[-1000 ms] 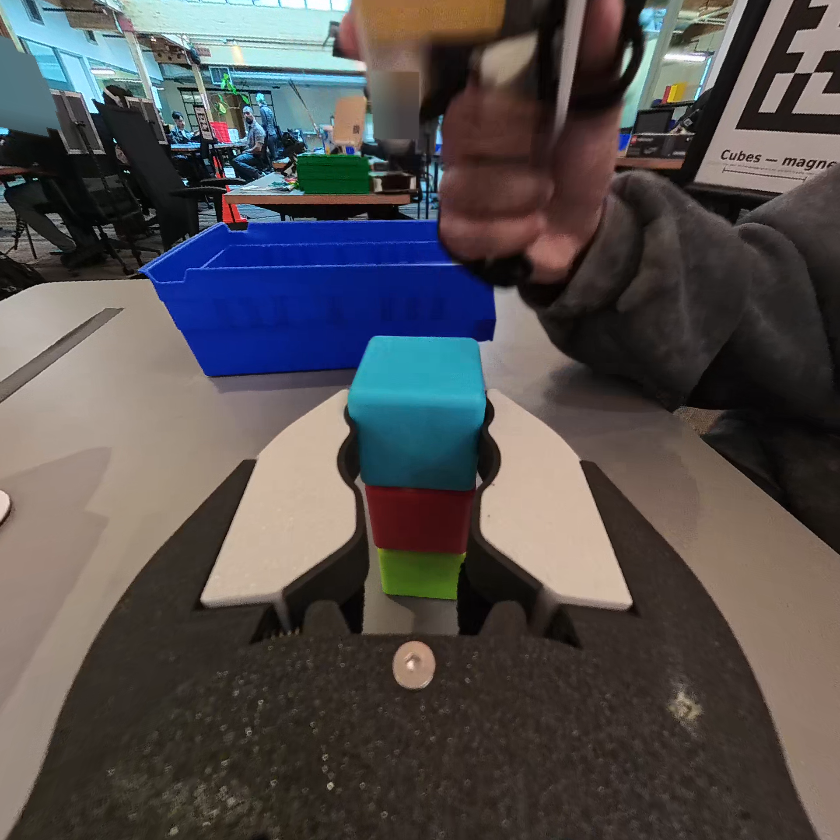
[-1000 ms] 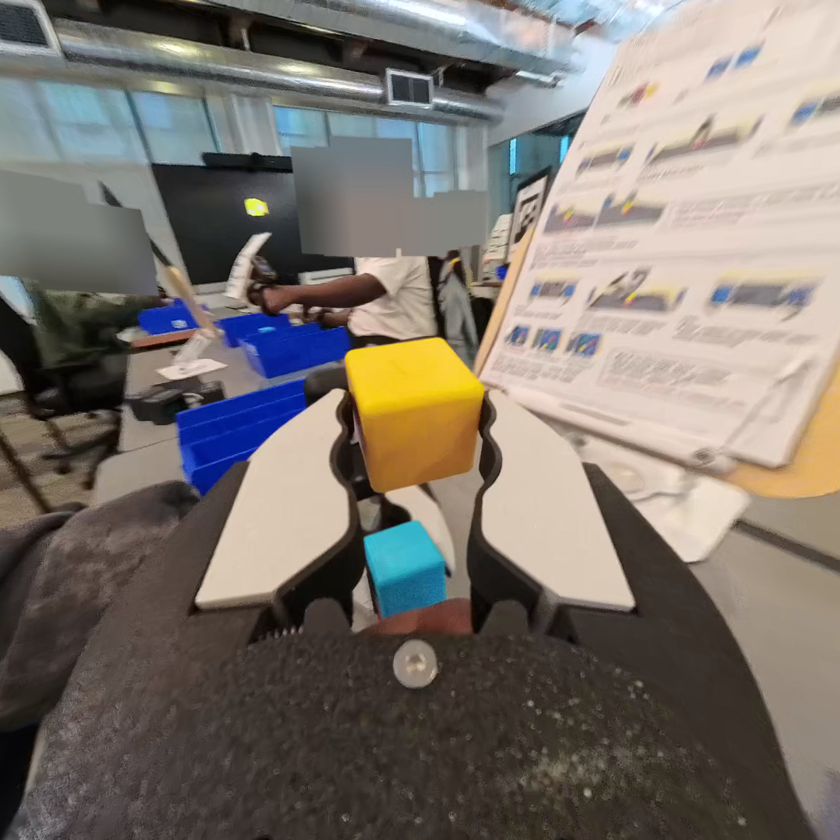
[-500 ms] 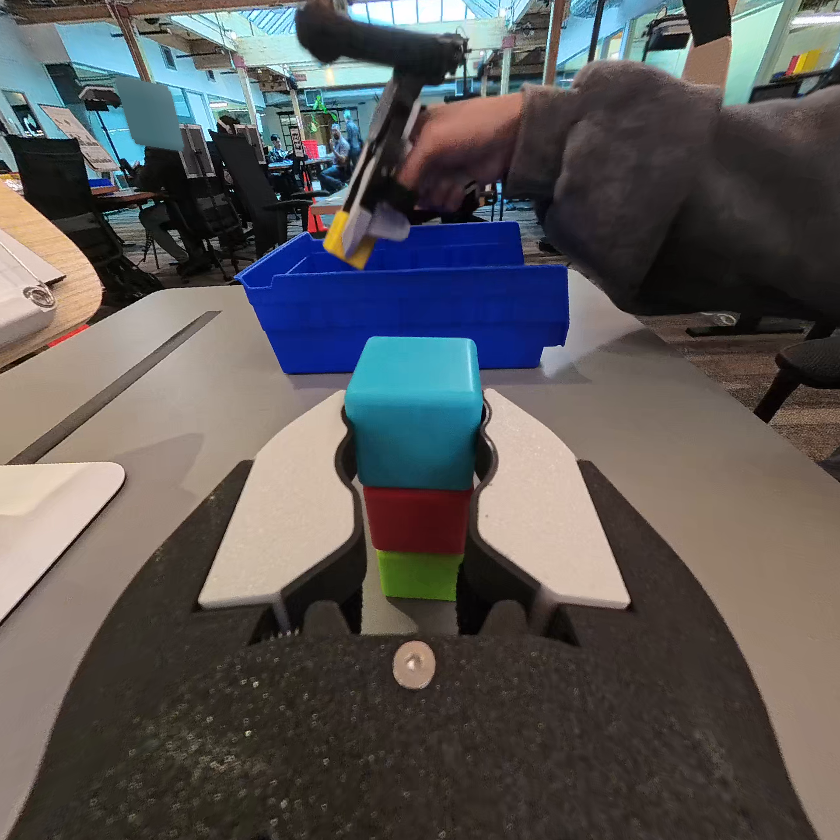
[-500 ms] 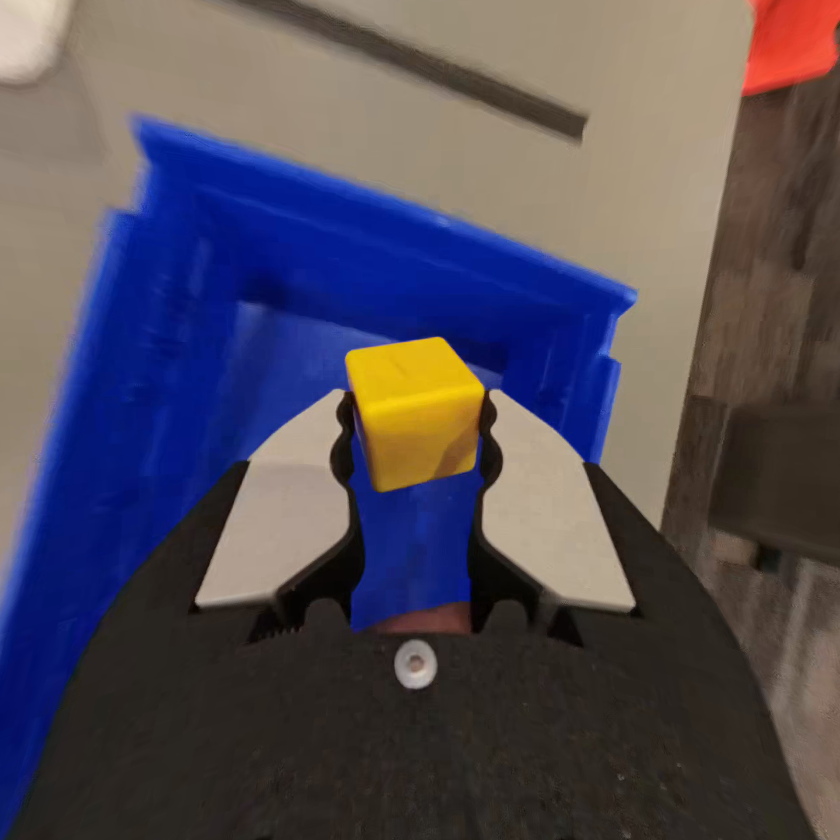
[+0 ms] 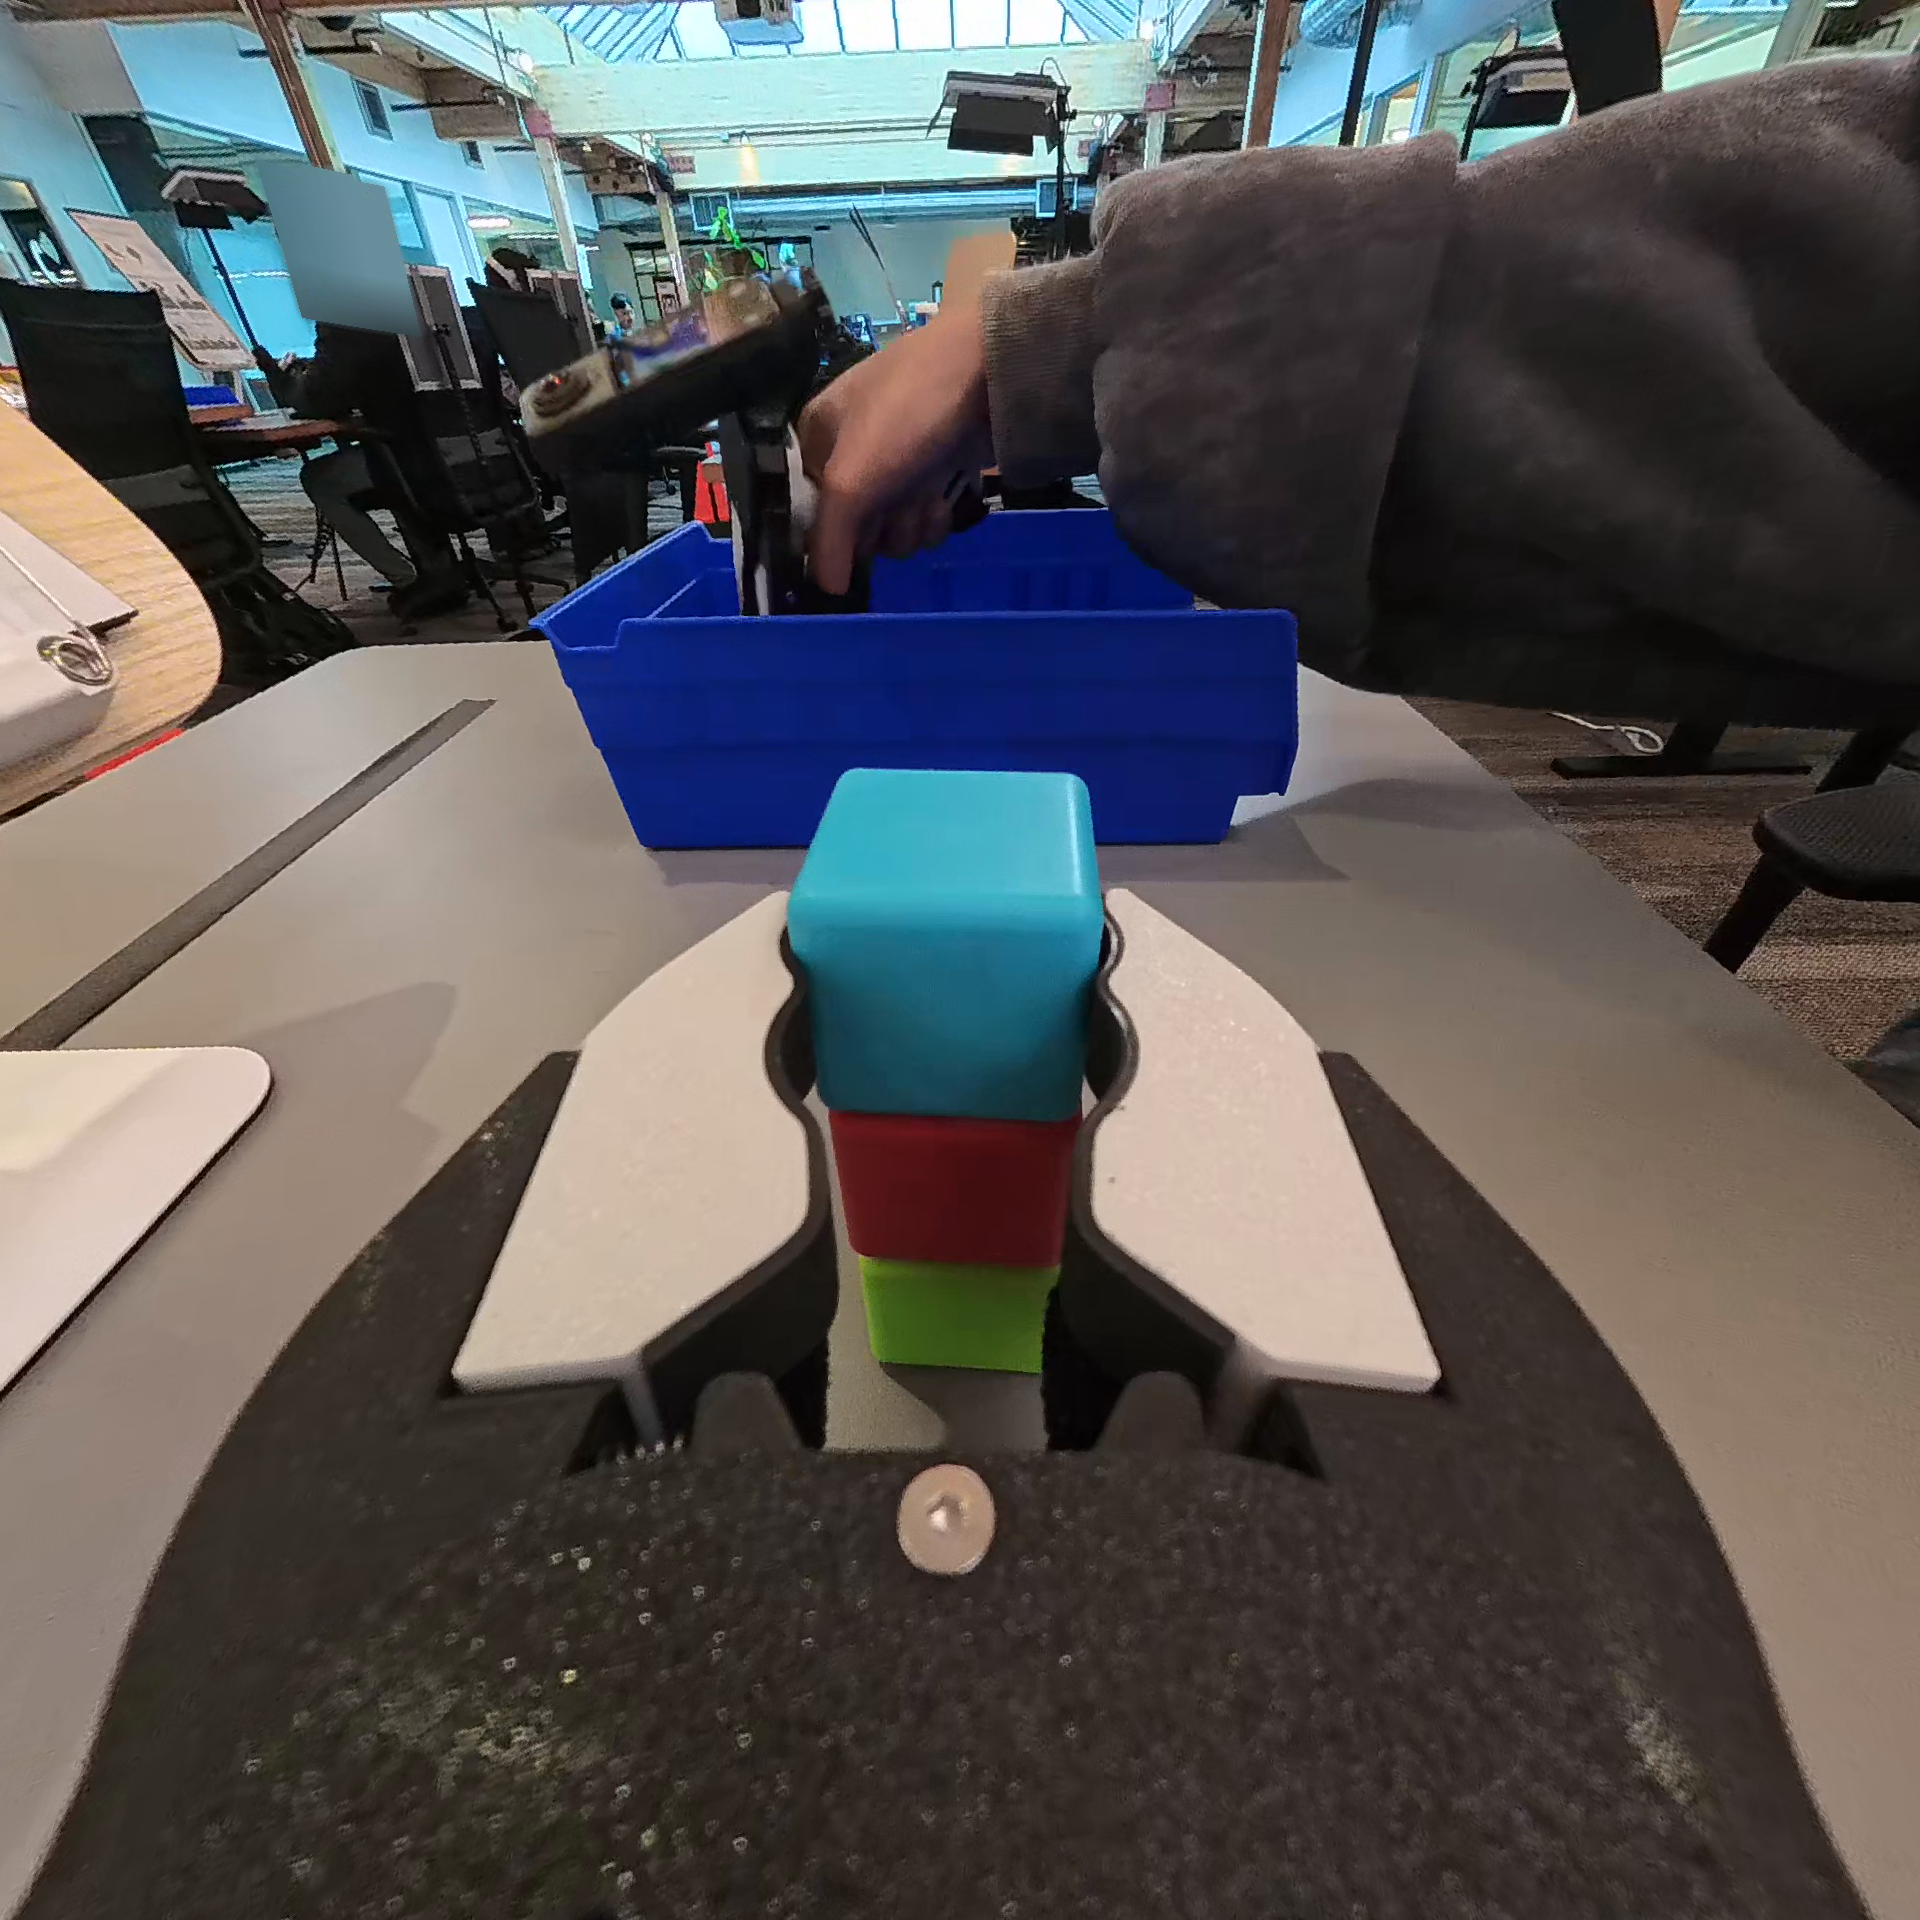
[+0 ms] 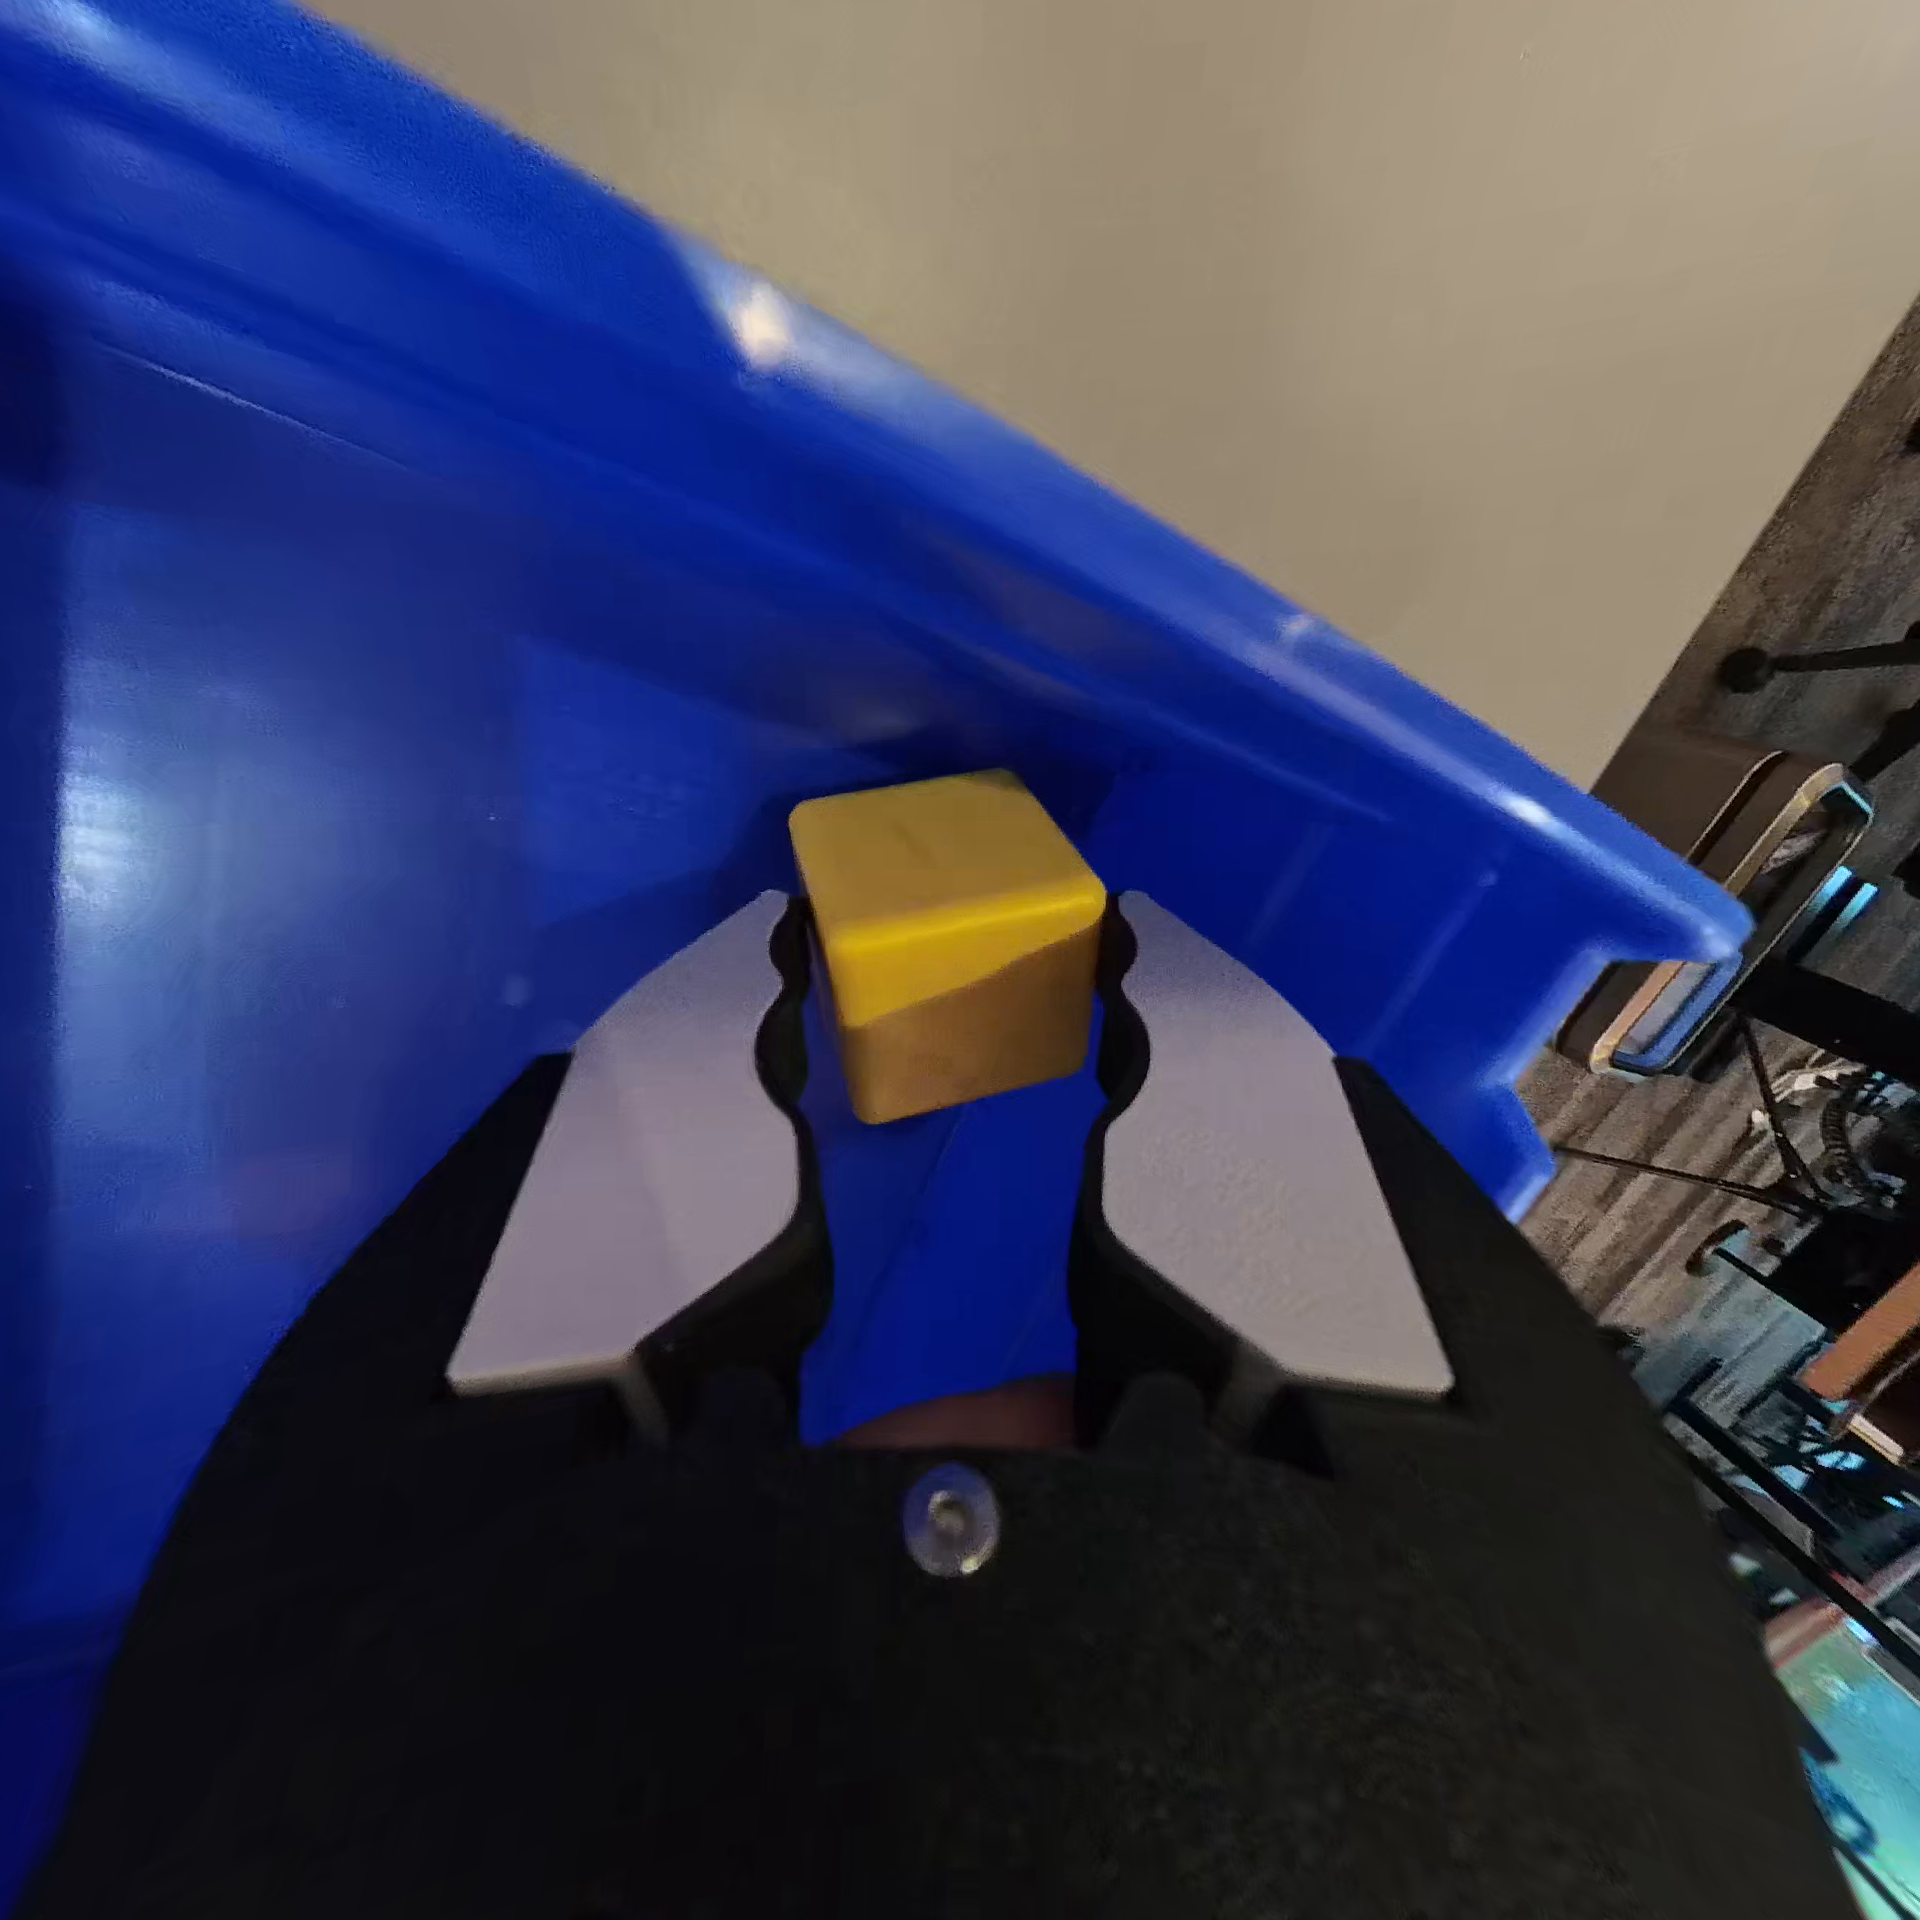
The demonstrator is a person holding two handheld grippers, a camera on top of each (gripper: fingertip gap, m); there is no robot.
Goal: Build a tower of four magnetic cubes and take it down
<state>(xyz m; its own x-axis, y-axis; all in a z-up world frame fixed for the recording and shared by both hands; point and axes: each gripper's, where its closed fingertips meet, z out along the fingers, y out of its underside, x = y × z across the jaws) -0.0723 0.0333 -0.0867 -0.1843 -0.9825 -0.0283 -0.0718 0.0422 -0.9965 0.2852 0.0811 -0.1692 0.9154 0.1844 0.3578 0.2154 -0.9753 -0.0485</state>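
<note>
The left claw (image 5: 945, 997) is squeezed tight on the teal cube (image 5: 943, 945). That cube sits on top of a red cube (image 5: 951, 1184), and the red one sits on a green cube (image 5: 954, 1311). The three make a little stack on the grey worktop (image 5: 1455, 987), just in front of the blue bin (image 5: 935, 717).

The right claw (image 6: 943, 971) is pinching the yellow cube (image 6: 940, 935) between its tips. It is down inside the blue bin (image 6: 416, 727), close to a side wall near a corner. In the left view you can see the person's hand (image 5: 894, 468) and grey sleeve (image 5: 1455, 395) reaching over the bin's rim.

It looks like the tower is being taken down, with the yellow cube about to be dropped in the bin.

What could go wrong? The yellow cube is held a bit crooked, so it may twist or stick to a claw tip when the claw opens. It is near the wall, so it could bump it and bounce.

The other cubes are magnets. If the left claw lifts the teal cube, the red and green ones may cling and come up too, then fall off. If the left claw tips sideways, the stack could topple onto the worktop. The sleeve hangs low over the bin and could catch the rim.
</note>
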